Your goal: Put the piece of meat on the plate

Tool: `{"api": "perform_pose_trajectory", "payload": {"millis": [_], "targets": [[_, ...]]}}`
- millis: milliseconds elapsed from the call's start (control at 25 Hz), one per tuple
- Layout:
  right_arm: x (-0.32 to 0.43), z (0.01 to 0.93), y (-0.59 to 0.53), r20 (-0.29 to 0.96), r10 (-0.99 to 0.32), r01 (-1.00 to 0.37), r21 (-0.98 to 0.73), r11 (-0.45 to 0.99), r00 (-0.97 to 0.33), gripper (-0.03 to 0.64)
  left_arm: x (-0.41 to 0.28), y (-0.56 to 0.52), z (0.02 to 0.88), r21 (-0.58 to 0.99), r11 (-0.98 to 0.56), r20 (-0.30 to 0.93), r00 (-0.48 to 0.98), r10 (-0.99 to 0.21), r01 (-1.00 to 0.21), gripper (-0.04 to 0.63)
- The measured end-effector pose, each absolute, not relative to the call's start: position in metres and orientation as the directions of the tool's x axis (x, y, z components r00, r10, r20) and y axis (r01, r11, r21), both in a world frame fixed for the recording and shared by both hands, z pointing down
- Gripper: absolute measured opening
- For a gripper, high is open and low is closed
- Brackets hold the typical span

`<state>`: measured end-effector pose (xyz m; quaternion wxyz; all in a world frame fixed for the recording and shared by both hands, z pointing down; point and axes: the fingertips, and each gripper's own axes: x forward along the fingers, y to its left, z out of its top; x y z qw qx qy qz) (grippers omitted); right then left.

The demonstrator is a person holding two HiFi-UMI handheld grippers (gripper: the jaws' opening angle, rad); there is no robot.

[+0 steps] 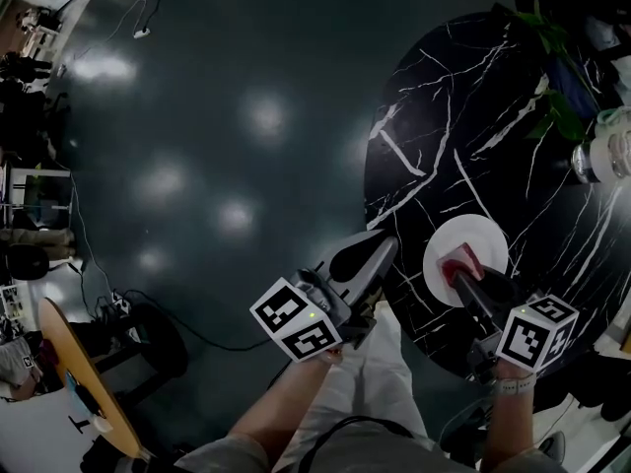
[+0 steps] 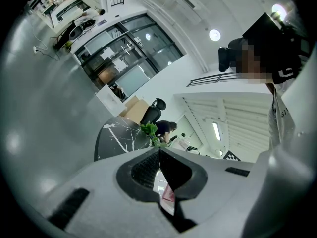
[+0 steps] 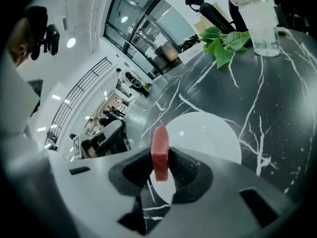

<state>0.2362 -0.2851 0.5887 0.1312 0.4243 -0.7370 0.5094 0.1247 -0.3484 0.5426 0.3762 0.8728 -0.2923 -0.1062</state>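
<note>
Red meat (image 3: 160,150) is pinched upright in the right tool (image 1: 459,274), just over the white plate (image 3: 208,133) on the desk (image 3: 277,98); lower it onto the plate's middle before releasing. Left tool (image 2: 159,157) hangs closed, empty

Left tongs (image 1: 386,246) and right tongs (image 1: 459,272): light grey moulded shells, black ribbed pads (image 3: 187,171) set in black teardrop-shaped surrounds, with dark slot recesses out to the sides. Each carries a white marker cube with black square codes, left cube (image 1: 296,320) and right cube (image 1: 535,333), and there's a tiny green light (image 1: 312,315) by the left one. Wearer has pale trousers (image 1: 370,382), a pale wristband (image 1: 513,385) on the right arm, and a thin black cable (image 1: 345,424) curving over the lap.
</note>
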Motion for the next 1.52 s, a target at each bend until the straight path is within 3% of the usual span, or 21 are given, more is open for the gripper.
{"api": "perform_pose_trajectory", "payload": {"millis": [240,800,1280,1520], "targets": [[0.234,0.595,-0.271,0.713,-0.459,-0.848,-0.441,0.294,-0.53,0.094,0.128,-0.339,0.539,0.717,-0.557,0.034,0.819,-0.572,-0.419,0.011],[0.244,0.589,-0.266,0.729,-0.542,-0.888,-0.203,0.414,-0.419,0.097,0.133,-0.318,0.531,0.747,-0.543,0.004,0.819,-0.574,-0.383,0.009],[0.249,0.58,-0.275,0.714,-0.652,-0.865,0.134,0.484,-0.255,0.209,0.135,-0.309,0.529,0.775,-0.542,-0.039,0.832,-0.554,-0.324,0.011],[0.248,0.57,-0.277,0.688,-0.68,-0.867,0.149,0.475,-0.255,0.225,0.132,-0.307,0.528,0.78,-0.535,-0.037,0.828,-0.559,-0.326,0.011]]}}
